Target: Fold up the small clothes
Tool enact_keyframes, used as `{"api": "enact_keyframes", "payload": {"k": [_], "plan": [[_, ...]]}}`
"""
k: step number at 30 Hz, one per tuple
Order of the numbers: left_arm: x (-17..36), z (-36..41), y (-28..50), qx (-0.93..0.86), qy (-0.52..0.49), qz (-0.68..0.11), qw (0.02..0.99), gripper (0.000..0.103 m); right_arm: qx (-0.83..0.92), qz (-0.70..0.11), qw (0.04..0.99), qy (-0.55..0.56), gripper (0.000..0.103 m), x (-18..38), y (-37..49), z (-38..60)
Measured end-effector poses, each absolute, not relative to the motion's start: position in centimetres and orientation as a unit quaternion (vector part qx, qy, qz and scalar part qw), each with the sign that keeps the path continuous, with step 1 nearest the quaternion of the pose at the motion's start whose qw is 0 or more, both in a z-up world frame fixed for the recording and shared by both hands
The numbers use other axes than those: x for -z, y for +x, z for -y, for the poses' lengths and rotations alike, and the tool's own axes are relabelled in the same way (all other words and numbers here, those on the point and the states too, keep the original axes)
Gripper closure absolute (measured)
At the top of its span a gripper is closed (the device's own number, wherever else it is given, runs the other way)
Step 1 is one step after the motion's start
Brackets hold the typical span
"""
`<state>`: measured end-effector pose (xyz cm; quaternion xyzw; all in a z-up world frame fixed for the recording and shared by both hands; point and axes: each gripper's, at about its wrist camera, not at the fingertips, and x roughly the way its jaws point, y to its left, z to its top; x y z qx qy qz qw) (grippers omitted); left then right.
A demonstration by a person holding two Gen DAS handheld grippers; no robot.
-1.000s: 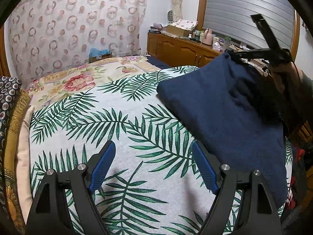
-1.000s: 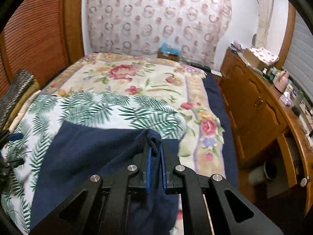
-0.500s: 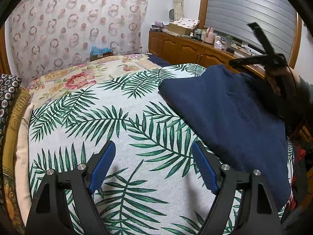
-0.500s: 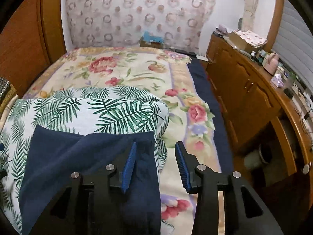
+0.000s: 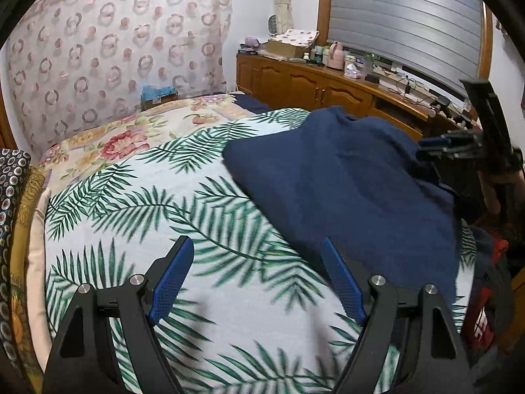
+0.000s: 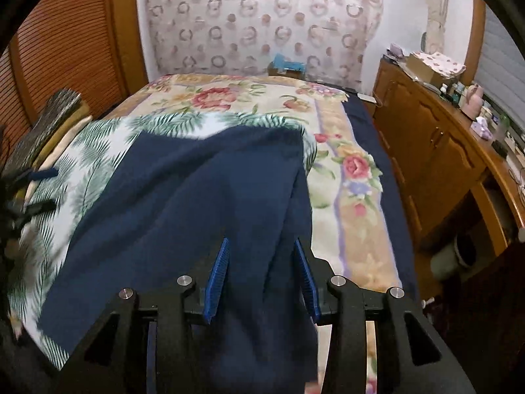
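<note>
While jaws gape, navy garment [image 6: 197, 203] lies flat

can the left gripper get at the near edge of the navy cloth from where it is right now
Probably yes. The left gripper is open over the palm-leaf sheet, with the navy cloth just beside its right finger and nothing between.

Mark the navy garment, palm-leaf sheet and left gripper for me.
navy garment [image 5: 354, 190], left wrist view, middle of the flat top panel.
palm-leaf sheet [image 5: 203, 203], left wrist view, bare patch beside the garment.
left gripper [image 5: 256, 282], left wrist view, midway between the blue fingertips.
</note>
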<state>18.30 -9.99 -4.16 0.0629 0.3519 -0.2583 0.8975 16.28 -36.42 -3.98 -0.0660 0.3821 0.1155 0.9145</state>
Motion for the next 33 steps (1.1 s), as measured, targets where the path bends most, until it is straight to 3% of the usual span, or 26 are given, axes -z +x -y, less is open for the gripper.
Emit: {"api": "enact_keyframes", "payload": {"k": [20,27,33], "plan": [[4.2,14.3,11.1,0.248,0.060,-0.365,0.896,0.022,-0.115,-0.383,0.915,0.047,0.061,7.7,8.2,42.3],[4.5,15.0,10.2,0.246,0.045,-0.370,0.895,0.022,-0.161,-0.373,0.910,0.081,0.099,8.3,7.3,43.2],[4.3,15.2,9.6,0.251,0.052,-0.371,0.893,0.022,-0.123,-0.321,0.938,0.048,0.100,5.9,4.3,44.0]]}}
